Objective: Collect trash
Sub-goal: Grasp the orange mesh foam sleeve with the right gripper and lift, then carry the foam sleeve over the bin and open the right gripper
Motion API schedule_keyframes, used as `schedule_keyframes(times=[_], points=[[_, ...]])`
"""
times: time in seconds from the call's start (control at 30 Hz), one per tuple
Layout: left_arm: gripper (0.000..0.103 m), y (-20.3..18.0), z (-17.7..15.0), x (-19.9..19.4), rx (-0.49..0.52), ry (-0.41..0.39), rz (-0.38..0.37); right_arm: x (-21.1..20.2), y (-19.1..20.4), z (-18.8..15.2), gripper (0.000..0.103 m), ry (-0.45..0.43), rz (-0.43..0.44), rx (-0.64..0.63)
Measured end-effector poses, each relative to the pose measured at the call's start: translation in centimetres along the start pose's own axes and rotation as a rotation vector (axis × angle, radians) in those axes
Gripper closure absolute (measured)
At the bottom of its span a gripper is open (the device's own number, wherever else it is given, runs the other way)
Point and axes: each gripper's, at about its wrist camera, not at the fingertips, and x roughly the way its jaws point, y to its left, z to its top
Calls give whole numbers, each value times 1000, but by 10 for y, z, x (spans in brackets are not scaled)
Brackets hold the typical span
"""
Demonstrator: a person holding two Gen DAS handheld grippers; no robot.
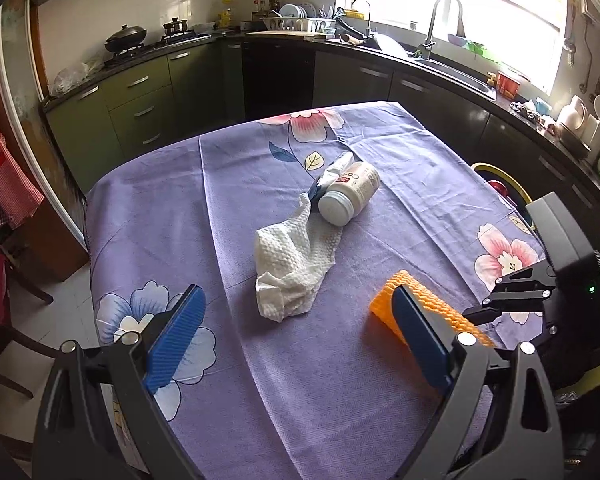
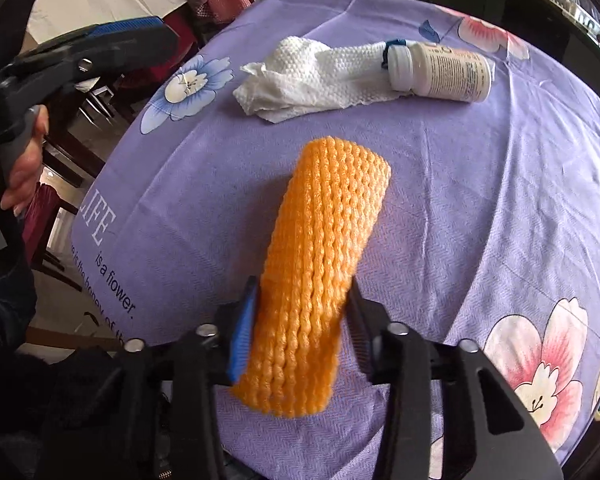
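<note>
Right wrist view: the right claw (image 2: 300, 320) is clenched on the orange foam net (image 2: 324, 264), which juts forward from its fingers above the purple flowered tablecloth (image 2: 480, 184). Ahead lie a crumpled paper towel (image 2: 300, 80) and a white bottle (image 2: 440, 72) on its side. The left claw (image 1: 296, 336) hovers released, holding nothing. Best lift the net straight, grip firm, toward the bin (image 1: 504, 184) beyond the table's edge. Kitchen counters (image 1: 440, 68) surround.

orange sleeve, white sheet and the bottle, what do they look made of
Orange sleeve: seemingly foam netting, matte, with a puffy woven mesh; the right gripper is shut on it.
White sheet: probably paper towel, matte, dimple-embossed and crumpled.
Bottle: likely plastic, smooth with slight sheen, ribbed white cap and printed label.
</note>
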Motion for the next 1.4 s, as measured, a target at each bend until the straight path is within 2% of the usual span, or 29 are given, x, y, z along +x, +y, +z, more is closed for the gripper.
schedule_keyframes(times=[0.2,0.53,0.7,0.8,0.87,0.97,1.07,1.2,1.27,1.33,1.4], points=[[14,-3,0,3,8,7,-5,-11,2,1,88,-37,-20,-13],[13,-12,4,6,27,14,-6,-51,-35,-10,89,-120,-79,61],[14,-19,7,9,45,22,-10,-106,-104,-30,89,-237,-204,233],[14,-23,11,13,49,28,-11,-143,-161,-51,88,-300,-328,367],[14,-28,14,17,56,34,-13,-159,-199,-64,88,-314,-405,448],[14,-34,18,23,68,43,-17,-170,-261,-88,87,-290,-492,580],[14,-41,23,29,81,54,-19,-165,-314,-111,81,-259,-531,696],[14,-49,29,34,95,66,-18,-152,-359,-133,51,-271,-556,789],[13,-53,32,37,103,71,-16,-151,-368,-140,45,-276,-583,814],[14,-57,34,39,112,76,-20,-156,-370,-145,32,-313,-593,819],[13,-60,35,42,119,79,-25,-163,-366,-146,31,-333,-613,810]])
